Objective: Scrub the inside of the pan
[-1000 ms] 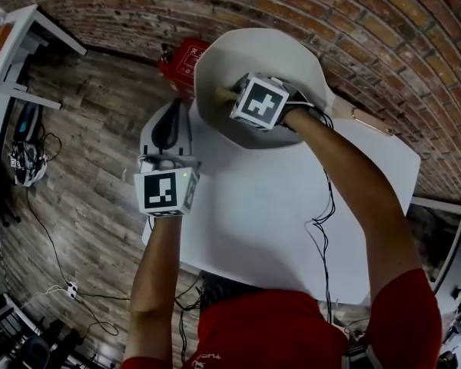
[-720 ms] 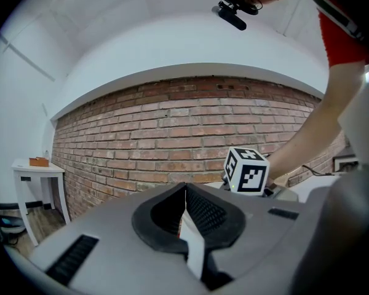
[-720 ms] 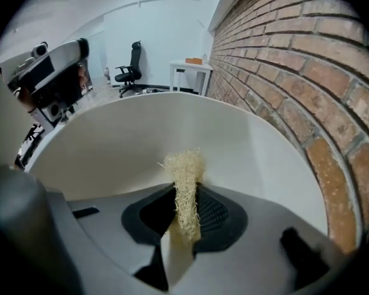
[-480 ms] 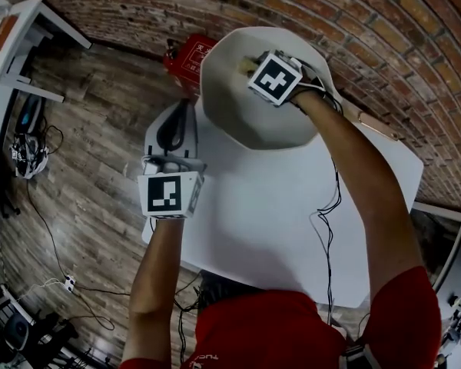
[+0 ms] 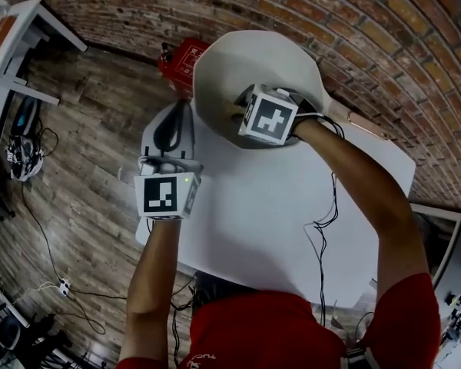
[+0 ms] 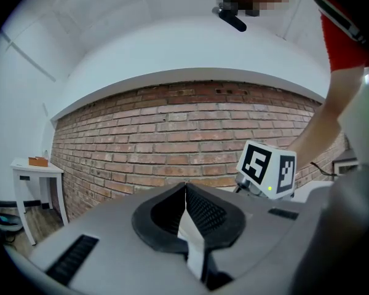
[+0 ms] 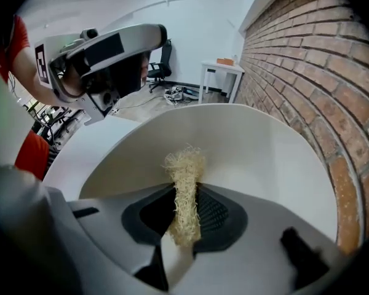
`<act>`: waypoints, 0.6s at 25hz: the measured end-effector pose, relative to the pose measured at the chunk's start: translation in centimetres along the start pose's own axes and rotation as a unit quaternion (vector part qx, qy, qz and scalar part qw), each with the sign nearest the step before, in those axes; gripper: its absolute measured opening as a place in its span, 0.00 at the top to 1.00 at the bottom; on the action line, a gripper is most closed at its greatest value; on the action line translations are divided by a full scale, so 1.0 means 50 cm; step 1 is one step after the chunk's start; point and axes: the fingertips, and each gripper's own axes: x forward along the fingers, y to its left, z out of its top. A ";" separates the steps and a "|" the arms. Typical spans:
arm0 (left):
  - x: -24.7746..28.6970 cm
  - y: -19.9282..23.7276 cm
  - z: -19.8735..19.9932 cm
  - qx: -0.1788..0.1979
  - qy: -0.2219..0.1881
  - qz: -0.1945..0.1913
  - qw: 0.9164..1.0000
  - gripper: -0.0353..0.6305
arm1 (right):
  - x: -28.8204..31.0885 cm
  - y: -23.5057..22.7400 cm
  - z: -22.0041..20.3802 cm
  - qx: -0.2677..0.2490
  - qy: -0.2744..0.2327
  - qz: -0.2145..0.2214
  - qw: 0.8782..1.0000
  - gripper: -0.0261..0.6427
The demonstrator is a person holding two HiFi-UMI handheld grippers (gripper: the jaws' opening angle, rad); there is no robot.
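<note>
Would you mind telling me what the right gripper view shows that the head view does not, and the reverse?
Only the right gripper view shows the right gripper with its jaws closed on a straw-coloured fibre scrubber inside the pan. Only the head view shows the pan's handle, a red box and the white table. Both show the pan, the left gripper and the brick wall.

My left gripper (image 6: 186,188) and right gripper (image 7: 186,195): pale grey shells, black ribbed pads. Behind each, a white marker cube (image 5: 167,194) with black squares; green light (image 5: 185,178) on the left one. Black cable (image 5: 326,206) trails behind the right cube. Red short-sleeved shirt (image 5: 276,333).
</note>
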 end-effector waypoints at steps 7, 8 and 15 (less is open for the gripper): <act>-0.014 0.005 -0.002 0.005 0.006 0.004 1.000 0.92 | 0.019 -0.031 -0.029 0.003 0.032 -0.022 0.999 0.83; -0.016 0.009 -0.002 0.005 0.006 0.005 1.000 0.92 | 0.020 -0.043 -0.039 0.007 0.040 -0.028 0.999 0.83; -0.024 0.017 -0.011 0.002 0.010 0.011 1.000 0.92 | 0.014 -0.149 -0.080 0.055 0.060 -0.087 0.993 0.83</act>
